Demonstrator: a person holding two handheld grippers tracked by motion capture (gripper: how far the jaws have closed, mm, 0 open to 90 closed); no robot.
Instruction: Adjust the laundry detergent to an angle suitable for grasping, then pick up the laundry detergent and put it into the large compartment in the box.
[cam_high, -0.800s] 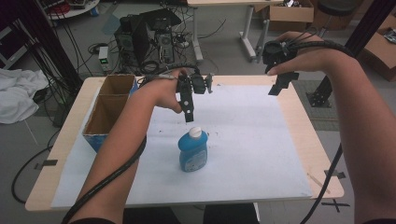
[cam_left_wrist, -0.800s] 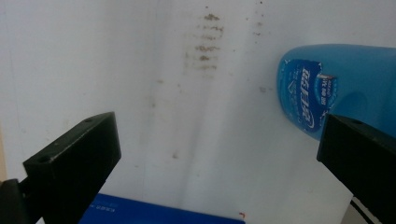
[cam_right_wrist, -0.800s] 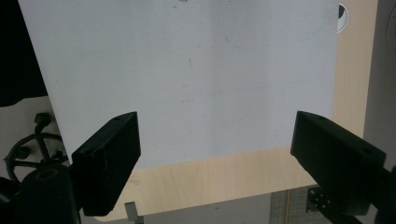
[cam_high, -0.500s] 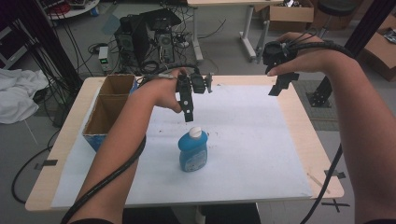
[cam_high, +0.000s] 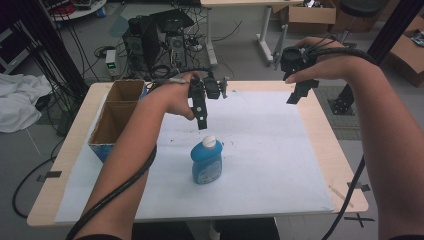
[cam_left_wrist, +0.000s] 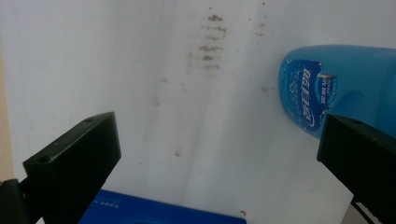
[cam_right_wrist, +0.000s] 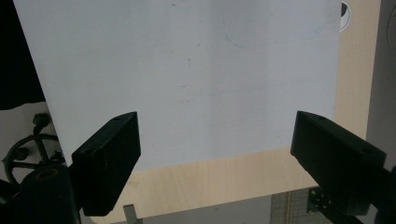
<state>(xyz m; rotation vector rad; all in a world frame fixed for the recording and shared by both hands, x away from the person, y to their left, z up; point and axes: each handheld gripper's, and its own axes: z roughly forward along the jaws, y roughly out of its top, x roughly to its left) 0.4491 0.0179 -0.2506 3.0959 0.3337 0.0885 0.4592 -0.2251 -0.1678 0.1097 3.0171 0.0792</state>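
With the left claw (cam_high: 201, 121) spread wide just behind the upright blue bottle (cam_high: 206, 161), the bottle could be toppled if its cap is clipped on the way down.

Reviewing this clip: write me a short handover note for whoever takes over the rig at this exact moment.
Left gripper: open, empty, held above the white paper sheet, just behind the blue bottle.
Right gripper: open, empty, held in the air over the table's far right edge.
Things: the bottle stands upright on the sheet near the middle of the table, white cap on. A cardboard box with two compartments sits at the left edge of the table.
Done: nothing is gripped yet.
Left: probably lower the left gripper onto the bottle and close on it; the box looks like a likely destination, but that is a guess.
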